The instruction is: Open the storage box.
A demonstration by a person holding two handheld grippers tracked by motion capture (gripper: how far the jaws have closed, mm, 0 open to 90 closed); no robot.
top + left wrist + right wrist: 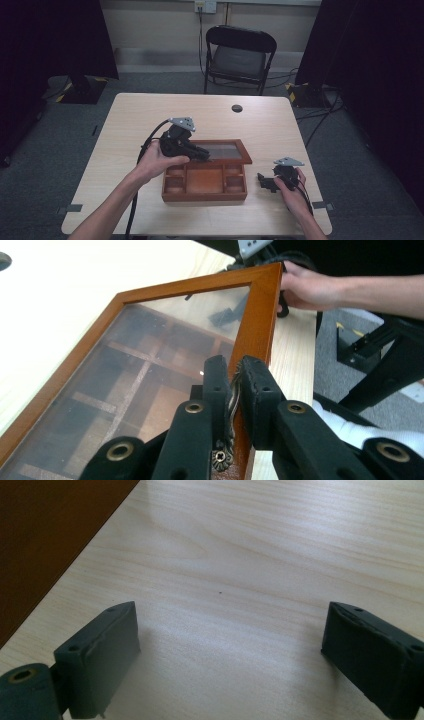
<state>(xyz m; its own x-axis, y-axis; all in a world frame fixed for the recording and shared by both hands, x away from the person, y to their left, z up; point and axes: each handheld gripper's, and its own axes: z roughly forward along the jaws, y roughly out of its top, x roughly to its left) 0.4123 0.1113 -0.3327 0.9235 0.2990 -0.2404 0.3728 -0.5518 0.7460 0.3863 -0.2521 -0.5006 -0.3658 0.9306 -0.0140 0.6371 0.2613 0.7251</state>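
Box (45, 540) cut off by right gripper view's edge.

High overview, two close claw-mounted views

Before you stands a light wooden table (135, 115) bearing a brown wooden box (204, 192) with open compartments near its front edge, and a small dark round grommet (237, 108) set toward its far side.

raised lid (225, 150) blocks box's rear, table (150, 112) open around
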